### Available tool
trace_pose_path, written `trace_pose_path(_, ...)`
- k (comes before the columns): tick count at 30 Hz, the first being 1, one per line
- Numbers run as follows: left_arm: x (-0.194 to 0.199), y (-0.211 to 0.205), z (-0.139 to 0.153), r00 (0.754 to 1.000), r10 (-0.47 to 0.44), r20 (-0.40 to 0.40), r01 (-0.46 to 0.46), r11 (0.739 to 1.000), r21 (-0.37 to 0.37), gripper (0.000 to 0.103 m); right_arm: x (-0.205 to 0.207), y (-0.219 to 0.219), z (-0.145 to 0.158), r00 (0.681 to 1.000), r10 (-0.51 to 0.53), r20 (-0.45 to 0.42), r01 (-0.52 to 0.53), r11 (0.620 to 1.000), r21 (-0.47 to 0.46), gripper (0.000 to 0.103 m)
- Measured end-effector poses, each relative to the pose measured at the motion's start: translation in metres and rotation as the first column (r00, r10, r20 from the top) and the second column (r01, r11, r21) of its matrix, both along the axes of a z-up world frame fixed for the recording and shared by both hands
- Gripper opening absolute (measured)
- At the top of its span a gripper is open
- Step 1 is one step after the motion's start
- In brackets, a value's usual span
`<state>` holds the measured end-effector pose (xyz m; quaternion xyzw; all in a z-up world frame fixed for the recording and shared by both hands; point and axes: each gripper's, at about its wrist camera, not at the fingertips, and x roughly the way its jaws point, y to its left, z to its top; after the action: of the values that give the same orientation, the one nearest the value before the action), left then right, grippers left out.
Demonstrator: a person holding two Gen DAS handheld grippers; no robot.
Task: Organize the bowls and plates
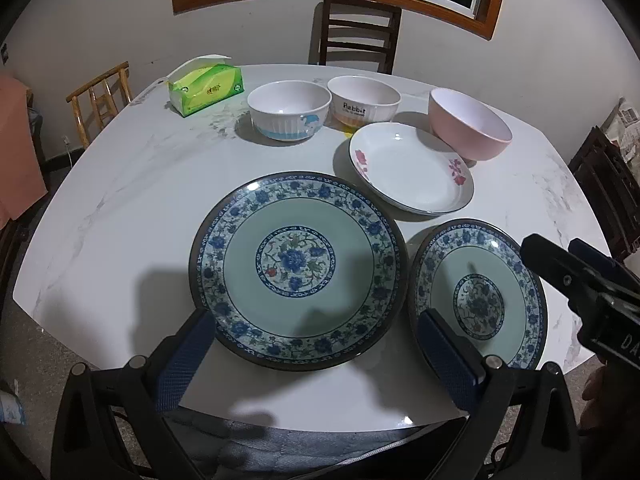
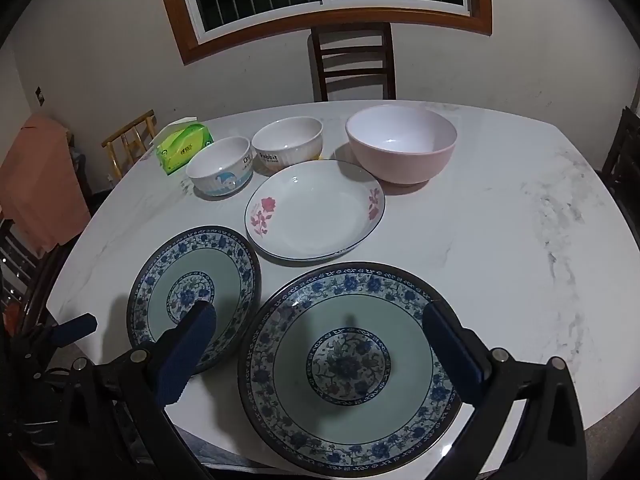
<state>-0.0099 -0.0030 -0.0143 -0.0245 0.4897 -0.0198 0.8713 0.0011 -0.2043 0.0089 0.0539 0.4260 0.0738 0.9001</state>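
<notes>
Two blue-flowered green plates lie at the table's near edge. My left gripper (image 1: 316,336) is open and empty above the near rim of the left one (image 1: 298,268). My right gripper (image 2: 320,336) is open and empty over the right one (image 2: 348,364), which also shows in the left wrist view (image 1: 478,294). The left plate shows in the right wrist view (image 2: 194,292). Behind them lies a white plate with pink flowers (image 1: 410,168) (image 2: 316,210). Further back stand a white bowl with a blue figure (image 1: 289,111) (image 2: 219,166), a white "Rabbit" bowl (image 1: 364,98) (image 2: 287,142) and a pink bowl (image 1: 470,124) (image 2: 401,142).
The round white marble table (image 1: 132,184) (image 2: 500,240) carries a green tissue box (image 1: 206,88) (image 2: 183,145) at the back left. Wooden chairs stand around it, one dark chair (image 1: 358,34) (image 2: 352,62) at the far side under a window. The right gripper's body (image 1: 580,280) shows at the right of the left wrist view.
</notes>
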Motion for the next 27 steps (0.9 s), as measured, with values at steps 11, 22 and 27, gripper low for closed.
trace_pose_path(11,0.004,-0.005,-0.001,1.0,-0.02,0.006,0.02,1.0,0.019,0.103,0.003,0.001,-0.005,1.0,0.005,-0.01,-0.005,1.0,0.005,0.102)
trace_pose_path(22,0.017,0.003,-0.01,1.0,0.013,-0.024,-0.012,1.0,0.026,0.103,0.002,0.006,-0.005,1.0,0.013,-0.015,-0.013,1.0,0.0,0.102)
trace_pose_path(27,0.02,0.004,-0.014,0.999,0.016,-0.036,-0.016,1.0,0.022,0.103,0.004,0.004,-0.005,1.0,0.005,-0.021,-0.005,1.0,0.005,0.102)
